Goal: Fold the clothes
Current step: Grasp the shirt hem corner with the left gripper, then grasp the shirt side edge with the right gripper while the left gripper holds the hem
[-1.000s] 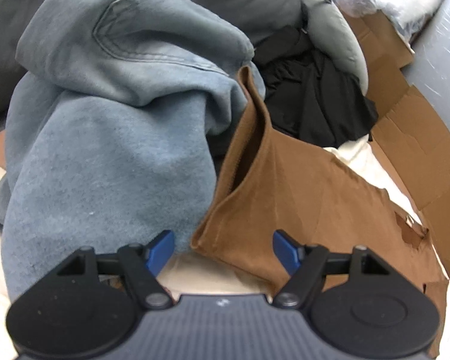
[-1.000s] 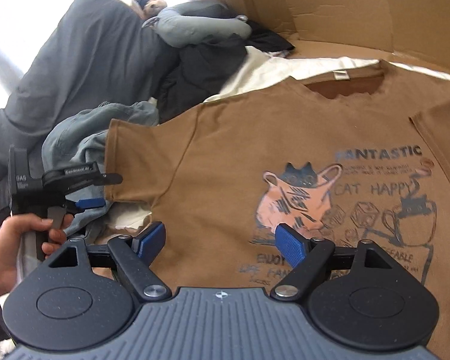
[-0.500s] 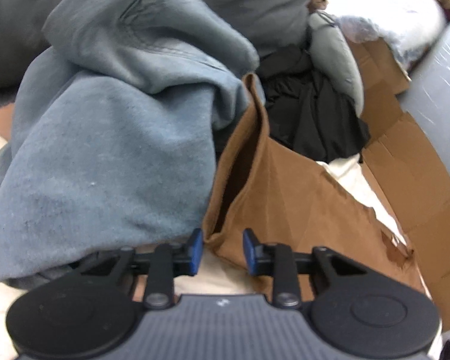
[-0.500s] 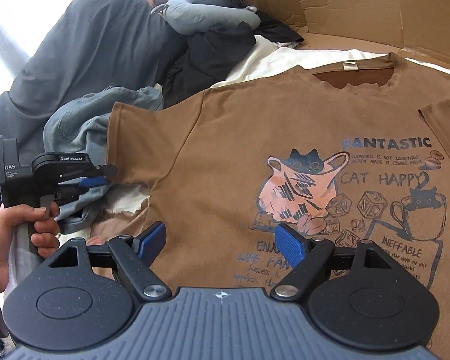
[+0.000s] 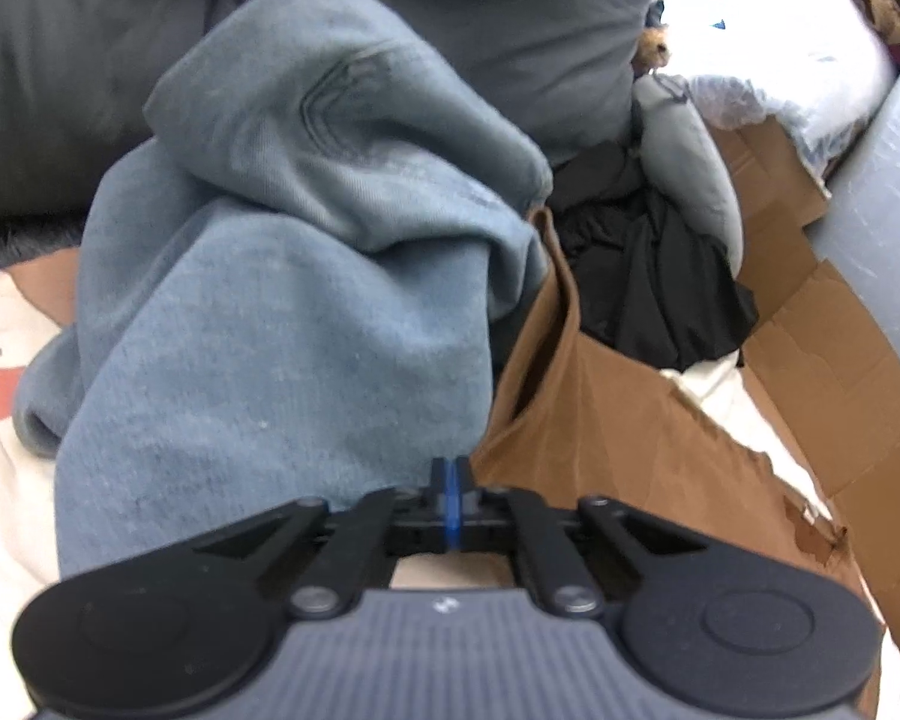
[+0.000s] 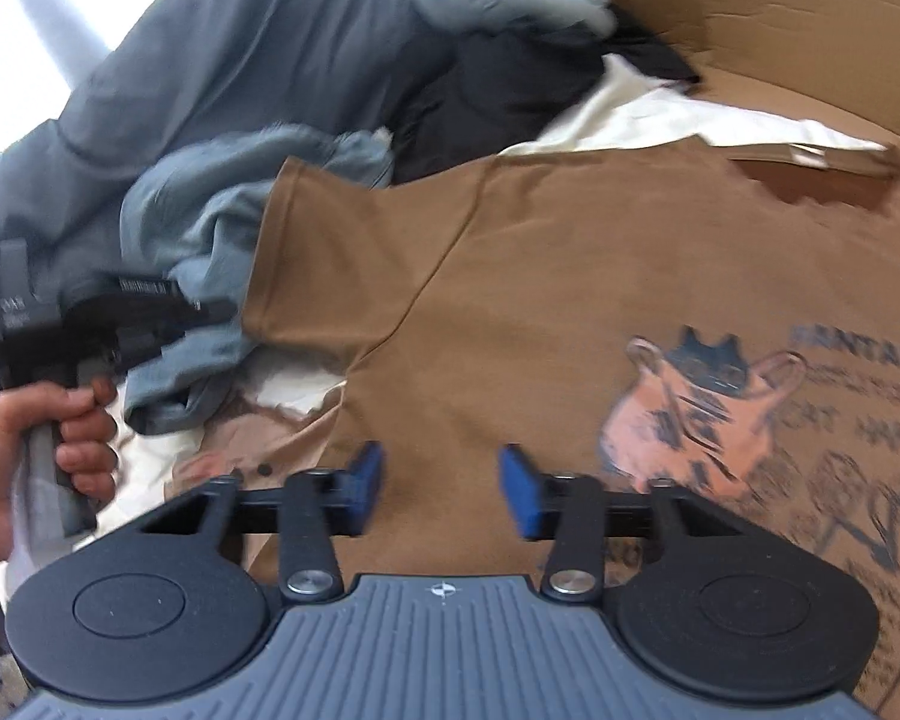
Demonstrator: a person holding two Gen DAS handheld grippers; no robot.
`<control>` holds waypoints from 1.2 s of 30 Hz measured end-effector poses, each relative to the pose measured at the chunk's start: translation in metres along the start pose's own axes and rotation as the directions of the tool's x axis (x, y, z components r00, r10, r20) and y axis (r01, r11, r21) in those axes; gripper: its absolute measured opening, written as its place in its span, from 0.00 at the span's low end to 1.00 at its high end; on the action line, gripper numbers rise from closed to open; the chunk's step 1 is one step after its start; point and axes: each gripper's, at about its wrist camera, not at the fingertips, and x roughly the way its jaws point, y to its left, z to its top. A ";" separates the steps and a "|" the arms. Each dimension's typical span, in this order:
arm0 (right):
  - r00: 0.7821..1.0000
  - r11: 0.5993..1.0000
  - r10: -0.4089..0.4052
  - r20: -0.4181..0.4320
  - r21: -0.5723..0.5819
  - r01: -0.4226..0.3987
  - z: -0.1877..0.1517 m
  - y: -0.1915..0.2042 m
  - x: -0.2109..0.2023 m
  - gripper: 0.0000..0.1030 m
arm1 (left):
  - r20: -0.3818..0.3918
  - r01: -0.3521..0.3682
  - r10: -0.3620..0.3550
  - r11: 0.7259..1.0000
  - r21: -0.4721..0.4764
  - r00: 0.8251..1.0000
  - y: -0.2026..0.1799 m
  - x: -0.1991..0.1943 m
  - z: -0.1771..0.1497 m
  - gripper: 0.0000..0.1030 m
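The left tool (image 5: 450, 489) points downward at an angle toward the clothes. Its blue pads stand pressed together, at the corner of the sleeve hem of the brown shirt (image 5: 618, 420); whether cloth is pinched between them cannot be told. The sleeve rises from that corner as a steep fold, leaning against a heap of blue-grey cloth (image 5: 282, 312) on its left. In the right wrist view the left tool (image 6: 210, 312) lies at the left edge, its tip at the sleeve hem. A hand (image 6: 48, 438) grips its handle from below, fingers curled around it.

The right tool (image 6: 441, 489) also points downward at an angle, over the lower body of the shirt (image 6: 540, 312). Its jaws have just been closing and now stand at a narrow gap, with shirt cloth showing between the pads; whether they press on it cannot be told.

The shirt lies spread flat, print side up, on cream cloth (image 6: 648, 114). Its collar is toward the cardboard (image 6: 780, 12) at the far side. Black clothes (image 5: 648, 276) lie beyond the sleeve.
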 end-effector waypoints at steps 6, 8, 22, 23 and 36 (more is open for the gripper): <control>1.000 1.000 0.012 -0.019 -0.025 -0.013 0.012 0.010 0.025 0.37 | -0.039 0.047 -0.049 0.998 -0.050 0.998 0.007 0.002 0.001 0.02; 1.000 1.000 0.014 -0.020 -0.025 -0.015 0.014 0.011 0.030 0.37 | -0.054 0.051 -0.054 0.997 -0.062 0.997 0.008 0.004 -0.004 0.16; 1.000 1.000 0.017 -0.021 -0.001 -0.017 0.015 0.013 0.050 0.36 | -0.063 0.128 -0.139 0.979 -0.160 0.988 0.010 0.039 -0.020 0.40; 1.000 1.000 0.020 -0.019 0.003 -0.020 0.016 0.014 0.052 0.36 | -0.054 0.131 -0.142 0.977 -0.167 0.988 0.011 0.037 -0.020 0.32; 0.998 0.990 0.061 -0.004 0.125 -0.060 0.033 0.032 0.095 0.09 | -0.018 0.167 -0.172 0.973 -0.159 0.985 0.018 0.019 -0.012 0.12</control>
